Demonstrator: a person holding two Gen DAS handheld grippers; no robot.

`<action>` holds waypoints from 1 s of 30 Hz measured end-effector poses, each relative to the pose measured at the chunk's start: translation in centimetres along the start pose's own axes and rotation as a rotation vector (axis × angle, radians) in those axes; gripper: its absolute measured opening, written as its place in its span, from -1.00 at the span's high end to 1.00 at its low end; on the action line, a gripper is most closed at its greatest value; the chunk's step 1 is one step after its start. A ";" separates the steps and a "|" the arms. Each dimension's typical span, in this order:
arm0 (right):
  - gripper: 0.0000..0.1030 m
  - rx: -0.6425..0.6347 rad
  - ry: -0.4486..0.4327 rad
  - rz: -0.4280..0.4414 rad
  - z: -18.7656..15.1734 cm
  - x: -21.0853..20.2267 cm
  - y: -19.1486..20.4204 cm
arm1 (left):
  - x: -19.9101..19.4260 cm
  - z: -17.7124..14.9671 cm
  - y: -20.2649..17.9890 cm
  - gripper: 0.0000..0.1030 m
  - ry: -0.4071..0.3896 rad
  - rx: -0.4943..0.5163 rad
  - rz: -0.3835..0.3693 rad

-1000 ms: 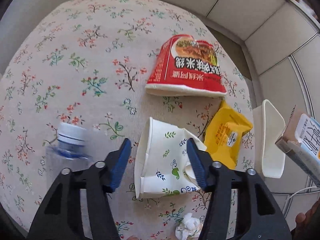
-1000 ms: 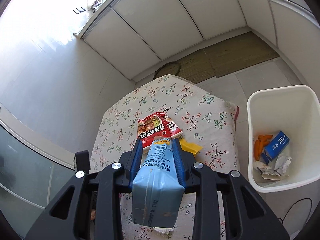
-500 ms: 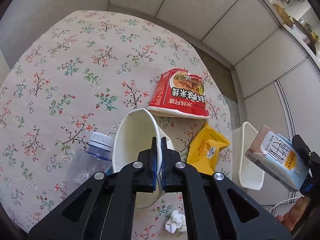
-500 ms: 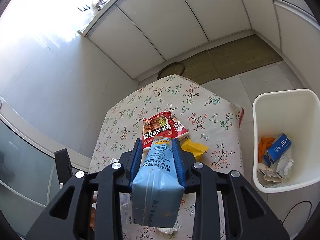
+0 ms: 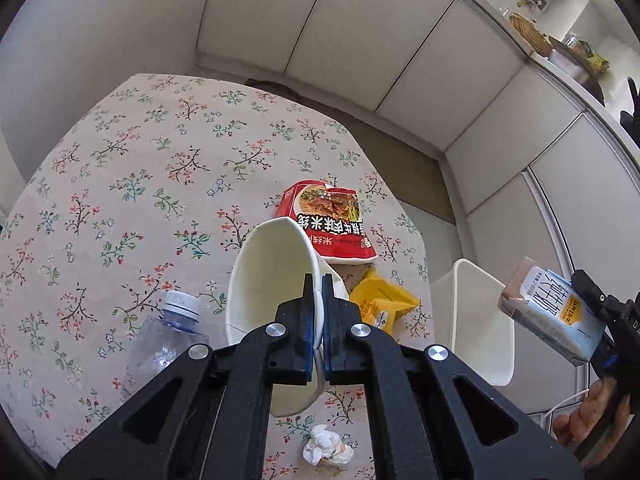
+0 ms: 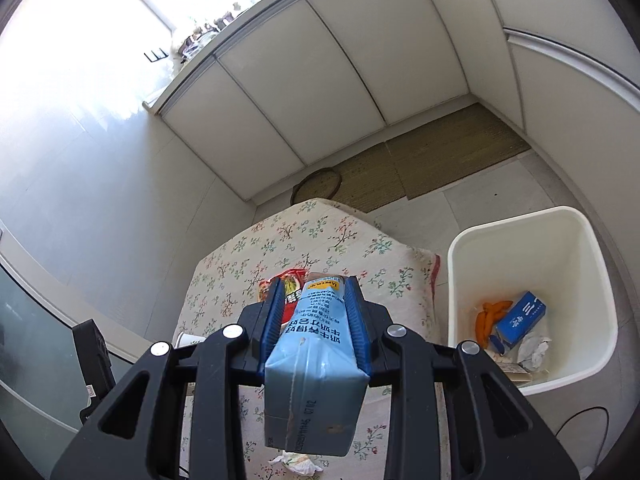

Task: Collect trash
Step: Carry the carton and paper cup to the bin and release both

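My left gripper [image 5: 318,286] is shut on the wall of a white paper cup [image 5: 272,280] and holds it lifted above the floral table [image 5: 132,184]. My right gripper [image 6: 313,286] is shut on a light blue milk carton [image 6: 316,364], held high above the table's right side; the carton also shows in the left wrist view [image 5: 552,316]. The white trash bin [image 6: 592,280] stands on the floor right of the table, with an orange peel, a blue box and tissue inside. On the table lie a red noodle packet [image 5: 332,220], a yellow wrapper [image 5: 384,304], a clear plastic bottle [image 5: 160,344] and a crumpled tissue [image 5: 326,448].
White cabinet doors [image 5: 360,40] line the far wall. A brown mat [image 6: 432,164] lies on the floor beyond the table. A cable [image 6: 580,420] runs on the floor by the bin. The bin's rim shows in the left wrist view [image 5: 476,316].
My left gripper closed on the paper cup and lifted it off the table. My right gripper rose with the carton; the bin now sits closer in its view.
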State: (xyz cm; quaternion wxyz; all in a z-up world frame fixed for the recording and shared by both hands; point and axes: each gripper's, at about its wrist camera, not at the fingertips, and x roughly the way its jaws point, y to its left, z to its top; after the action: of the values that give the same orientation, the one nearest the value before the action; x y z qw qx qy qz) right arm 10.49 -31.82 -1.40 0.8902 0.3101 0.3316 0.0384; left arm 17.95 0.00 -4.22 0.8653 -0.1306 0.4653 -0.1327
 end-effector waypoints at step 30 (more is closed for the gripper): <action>-0.38 0.107 -0.141 -0.556 1.6 -5.2 -15.1 | 3.2 -2.1 -13.4 0.95 0.003 0.193 -0.115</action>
State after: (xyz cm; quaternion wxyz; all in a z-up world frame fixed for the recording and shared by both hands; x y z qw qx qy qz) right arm 5.34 -46.23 -6.19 0.8698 0.2556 0.3429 -0.2461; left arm 16.44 -13.84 -3.13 0.8641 -0.0732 0.4434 -0.2265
